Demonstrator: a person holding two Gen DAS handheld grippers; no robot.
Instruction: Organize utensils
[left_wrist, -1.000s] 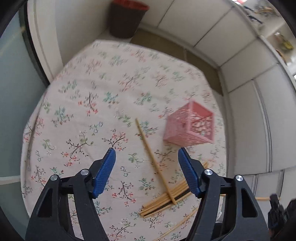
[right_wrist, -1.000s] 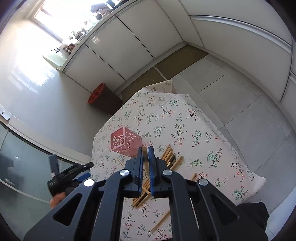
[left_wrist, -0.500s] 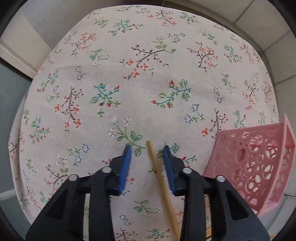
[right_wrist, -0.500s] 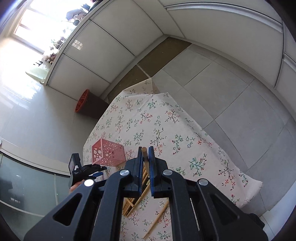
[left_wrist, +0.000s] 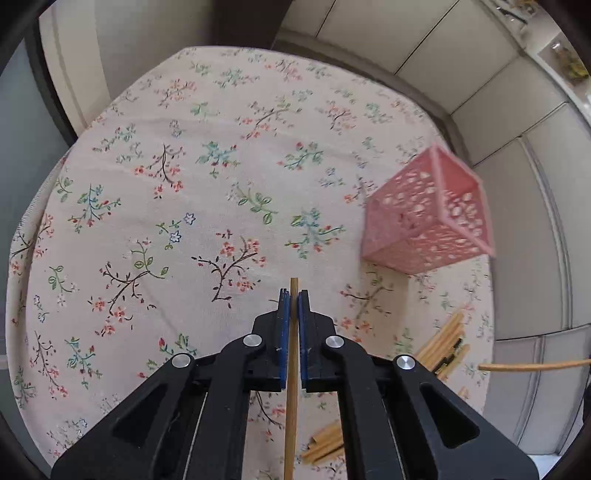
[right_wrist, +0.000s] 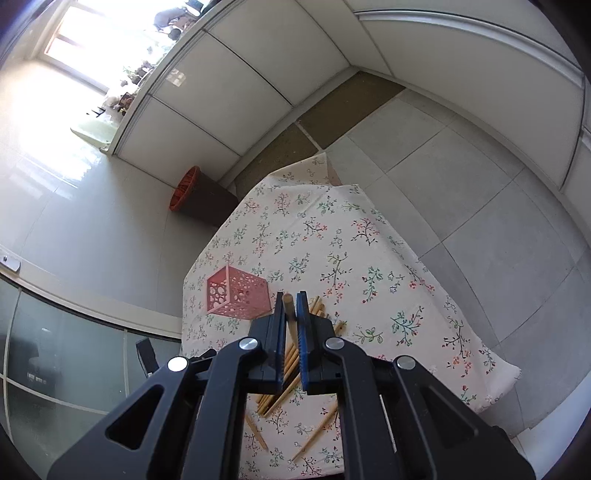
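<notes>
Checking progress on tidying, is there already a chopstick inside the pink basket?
No, the pink basket shows only its own perforated walls, nothing inside.

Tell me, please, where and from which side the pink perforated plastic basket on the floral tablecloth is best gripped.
Grip the pink perforated plastic basket by one thin wall at its open rim, one finger inside the mouth and one outside. It lies tipped on its side on the floral tablecloth, its mouth facing sideways, so a level approach from the mouth side looks best. The whole box seems too wide for the jaws.
</notes>
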